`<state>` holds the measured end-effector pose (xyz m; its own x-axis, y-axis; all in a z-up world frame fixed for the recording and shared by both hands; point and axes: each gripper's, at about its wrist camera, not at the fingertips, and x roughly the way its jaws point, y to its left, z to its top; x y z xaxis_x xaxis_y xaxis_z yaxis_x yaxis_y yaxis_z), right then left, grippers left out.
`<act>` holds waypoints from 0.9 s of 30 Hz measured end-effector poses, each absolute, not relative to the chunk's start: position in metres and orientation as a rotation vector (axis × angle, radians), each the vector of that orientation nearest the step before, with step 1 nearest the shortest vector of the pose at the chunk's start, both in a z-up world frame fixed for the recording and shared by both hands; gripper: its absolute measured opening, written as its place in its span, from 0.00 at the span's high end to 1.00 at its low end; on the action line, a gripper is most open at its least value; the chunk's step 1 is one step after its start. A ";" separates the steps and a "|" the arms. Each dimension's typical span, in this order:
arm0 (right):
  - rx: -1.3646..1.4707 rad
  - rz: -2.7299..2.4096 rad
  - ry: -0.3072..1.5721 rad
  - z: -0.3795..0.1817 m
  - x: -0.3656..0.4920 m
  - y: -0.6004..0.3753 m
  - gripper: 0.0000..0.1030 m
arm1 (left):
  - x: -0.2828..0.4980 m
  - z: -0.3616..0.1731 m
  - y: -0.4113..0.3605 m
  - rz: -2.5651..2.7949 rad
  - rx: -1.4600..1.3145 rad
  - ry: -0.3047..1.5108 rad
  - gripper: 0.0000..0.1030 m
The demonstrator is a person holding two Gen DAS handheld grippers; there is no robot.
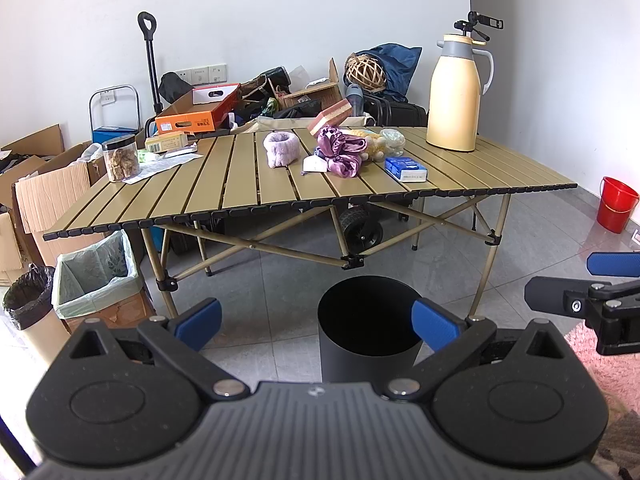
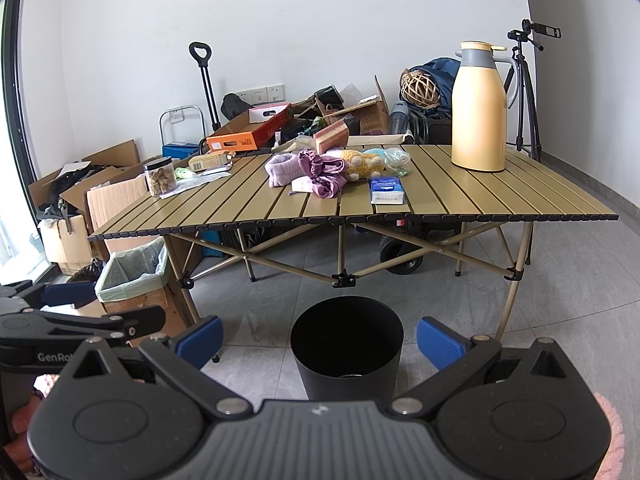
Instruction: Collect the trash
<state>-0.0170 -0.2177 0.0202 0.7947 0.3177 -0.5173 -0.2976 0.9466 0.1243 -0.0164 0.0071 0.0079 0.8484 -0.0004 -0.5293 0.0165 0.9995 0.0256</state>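
Cluttered storage room, white walls, grey tile floor; slatted folding table (image 1: 248,196) carries everything relevant, black bin (image 1: 368,328) stands on the floor just off its near edge. Left gripper (image 1: 316,322) and right gripper (image 2: 318,338) are both spread wide, nothing between the blue pads, both held back from the table with the bin framed between the fingers. Nothing collected yet, judging from the layout; bin interior too dark to check. Likely trash sits at the far left corner: flat paper sheets (image 1: 160,166) under and beside the snack jar (image 1: 120,158), a small green wrapper (image 1: 146,157), a cardboard carton (image 1: 166,143). Also a white crumpled scrap (image 1: 314,165) mid-table, touching the purple satin cloth (image 1: 340,154). Handling guess: paper is light, limp, lies flush on slats, so pinch at a raised edge or crumple it; jar partly pins 1 sheet, pulling risks tipping it. Wrapper is light, slippery, grab at a bunched fold. White scrap is soft, take from the near side to avoid snagging the cloth. Tissue pack (image 1: 406,169) near the front edge looks full, probably not trash. Thermos (image 1: 454,92) at the far right corner, well apart.
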 end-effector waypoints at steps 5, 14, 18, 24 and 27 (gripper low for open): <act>0.044 0.334 0.546 0.020 -0.015 -0.217 0.00 | -0.014 0.011 0.008 -0.008 0.045 0.539 0.00; 0.059 0.340 0.542 0.013 0.011 -0.216 0.00 | 0.009 0.007 0.006 0.010 0.058 0.515 0.00; 0.072 0.332 0.549 0.008 0.029 -0.217 0.00 | 0.025 0.001 0.005 0.015 0.063 0.527 0.00; 0.094 0.306 0.539 0.003 0.059 -0.222 0.00 | 0.053 -0.004 0.005 0.011 0.067 0.530 0.00; 0.105 0.302 0.527 0.003 0.075 -0.225 0.00 | 0.067 -0.004 0.004 0.009 0.070 0.521 0.00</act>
